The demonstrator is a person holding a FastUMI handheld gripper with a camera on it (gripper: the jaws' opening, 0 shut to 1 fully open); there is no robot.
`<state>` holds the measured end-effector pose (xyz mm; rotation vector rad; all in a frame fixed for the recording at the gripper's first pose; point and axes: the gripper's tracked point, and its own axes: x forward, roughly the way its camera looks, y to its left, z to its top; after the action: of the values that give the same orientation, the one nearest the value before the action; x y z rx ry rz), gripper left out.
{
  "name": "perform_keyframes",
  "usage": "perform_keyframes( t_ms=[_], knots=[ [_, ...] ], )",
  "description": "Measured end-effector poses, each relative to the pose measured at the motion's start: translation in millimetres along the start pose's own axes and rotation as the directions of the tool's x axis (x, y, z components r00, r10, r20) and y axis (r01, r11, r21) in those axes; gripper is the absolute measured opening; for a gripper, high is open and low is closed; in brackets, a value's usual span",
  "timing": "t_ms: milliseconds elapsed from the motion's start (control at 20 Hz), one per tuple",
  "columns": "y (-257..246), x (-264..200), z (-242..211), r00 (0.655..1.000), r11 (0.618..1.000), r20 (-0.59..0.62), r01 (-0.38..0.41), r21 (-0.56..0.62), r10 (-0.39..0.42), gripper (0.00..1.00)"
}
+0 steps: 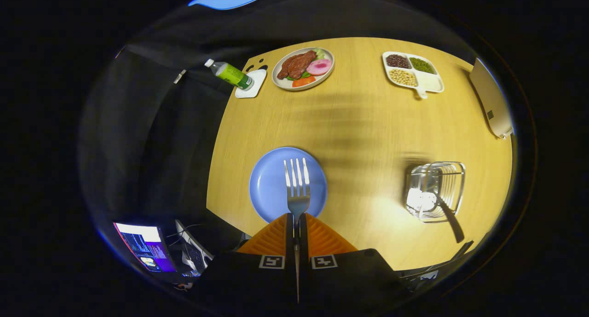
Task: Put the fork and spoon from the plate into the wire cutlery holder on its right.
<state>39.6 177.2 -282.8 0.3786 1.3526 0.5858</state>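
1. Your gripper (pixel 297 221) is clamped on the fork (pixel 297 183): both fingers press its handle, and the tines point ahead above the blue plate (pixel 267 188).
2. You can see the wire cutlery holder (pixel 435 190) to the plate's right on the wooden table (pixel 368 123), well apart from it.
3. You'll find a dark-handled utensil (pixel 448 218) leaning in the holder; whether it's the spoon is unclear.

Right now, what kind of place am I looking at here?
Probably a mock dining table in a recording booth: a wooden table holds a plate of food, a divided tray of beans and a wire cutlery holder. The gripper fingers are shut on a fork.
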Motion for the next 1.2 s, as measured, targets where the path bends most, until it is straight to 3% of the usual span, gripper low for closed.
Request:
perform_keyframes(
  t_ms=[350,750,900,1200],
  knots=[
    [-76.1,-55.4,3.8,0.999,0.998,-0.016,0.032,0.049,-0.031,0.06],
    [-156.9,-68.5,-16.3,0.963,0.988,-0.223,0.154,0.0,-0.15,0.06],
    [-173.2,-64.1,-18.5,0.925,0.982,-0.33,0.179,-0.054,-0.187,0.06],
    [-190.5,-53.7,-20.2,0.796,0.955,-0.532,0.205,-0.213,-0.29,0.06]
  ],
)
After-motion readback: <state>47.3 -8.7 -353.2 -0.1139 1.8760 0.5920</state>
